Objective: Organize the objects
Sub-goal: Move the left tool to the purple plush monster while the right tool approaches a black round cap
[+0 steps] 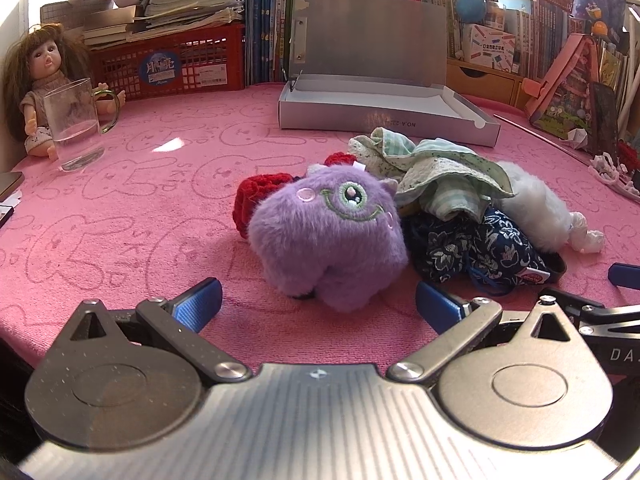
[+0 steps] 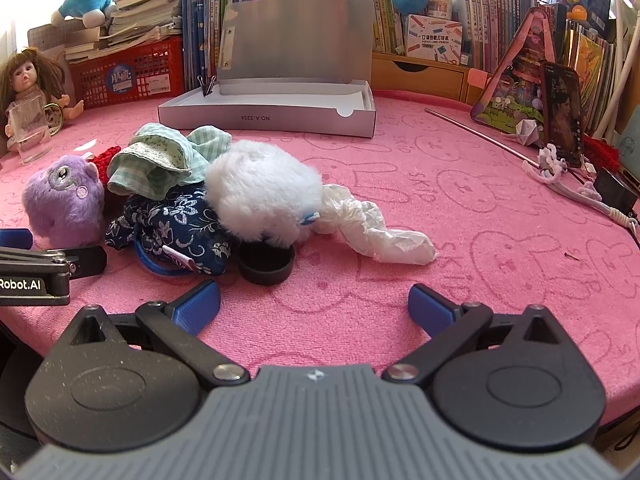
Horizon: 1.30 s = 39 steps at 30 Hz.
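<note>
Pink towelling printed with bunnies covers the surface [image 1: 120, 216], and at its back we see an open grey box [image 1: 380, 108] standing before crowded bookshelves. We hold the left gripper [image 1: 318, 300] with jaws apart just short of the purple plush monster [image 1: 328, 228], which touches a heap of green checked cloth [image 1: 432, 168], navy floral fabric [image 1: 476, 248] and a white fluffy toy [image 2: 264, 188]. Our right gripper [image 2: 314, 308] also has its jaws apart over bare pink, near a black lid [image 2: 266, 264] and crumpled white plastic [image 2: 376, 228].

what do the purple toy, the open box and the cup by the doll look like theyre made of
Purple toy: fuzzy synthetic plush, going by the long matte pile and stitched face.
Open box: probably cardboard with a silvery coating; its thin folded walls have a dull metallic sheen.
Cup: clear glass or possibly hard plastic; the doll shows through it.
</note>
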{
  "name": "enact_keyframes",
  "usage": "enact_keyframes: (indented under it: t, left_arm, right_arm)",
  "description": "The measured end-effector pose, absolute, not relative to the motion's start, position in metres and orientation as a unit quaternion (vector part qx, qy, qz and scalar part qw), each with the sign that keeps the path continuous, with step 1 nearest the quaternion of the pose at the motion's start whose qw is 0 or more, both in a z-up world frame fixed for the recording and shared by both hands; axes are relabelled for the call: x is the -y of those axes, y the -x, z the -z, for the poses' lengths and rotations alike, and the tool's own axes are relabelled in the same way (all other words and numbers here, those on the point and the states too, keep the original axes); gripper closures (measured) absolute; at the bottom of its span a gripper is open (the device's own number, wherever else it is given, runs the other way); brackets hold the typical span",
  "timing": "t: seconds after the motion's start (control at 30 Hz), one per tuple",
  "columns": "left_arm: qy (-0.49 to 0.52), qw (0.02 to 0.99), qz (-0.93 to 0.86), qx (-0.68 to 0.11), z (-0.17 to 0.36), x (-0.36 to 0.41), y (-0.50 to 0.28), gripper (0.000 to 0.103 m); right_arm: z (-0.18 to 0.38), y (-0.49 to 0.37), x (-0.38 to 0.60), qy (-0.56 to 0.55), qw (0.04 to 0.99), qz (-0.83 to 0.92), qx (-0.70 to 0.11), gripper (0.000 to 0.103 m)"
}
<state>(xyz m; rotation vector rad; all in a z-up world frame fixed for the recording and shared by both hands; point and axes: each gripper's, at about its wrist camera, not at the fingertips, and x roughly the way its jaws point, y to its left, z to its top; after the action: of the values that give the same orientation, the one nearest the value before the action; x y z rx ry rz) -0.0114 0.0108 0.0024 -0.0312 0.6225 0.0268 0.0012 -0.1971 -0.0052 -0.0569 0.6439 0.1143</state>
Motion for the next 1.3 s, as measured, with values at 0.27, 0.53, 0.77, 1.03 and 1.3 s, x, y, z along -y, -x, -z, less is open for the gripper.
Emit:
enact_keyframes:
  t: [0.27,0.53,0.77,1.03,1.3]
  left_arm:
    - [-0.004,0.968,-0.015,-0.251,-0.02,-0.011,0.011,0.0]
    - [-0.037,0.963,-0.014,-0.266,-0.006,0.003,0.0,0.0]
    - [0.002,0.958,-0.027,-0.285,0.01,-0.005,-0.009,0.0]
    - [0.003,0.959,-0.033,-0.282,0.011,-0.004,-0.01,0.0]
    - [-0.05,0.976,-0.032,-0.21,-0.001,0.006,0.009,0.0]
  right_arm:
    - [0.003,-0.003,0.192,0.035,0.949,-0.07,-0.307,0.009]
    - [0.0,-0.005,0.186,0.037,0.95,-0.079,-0.3,0.019]
    - [-0.001,-0.008,0.18,0.038,0.951,-0.086,-0.295,0.024]
    - [0.001,-0.008,0.178,0.031,0.952,-0.09,-0.29,0.026]
    - [0.002,-0.009,0.178,0.029,0.953,-0.093,-0.286,0.026]
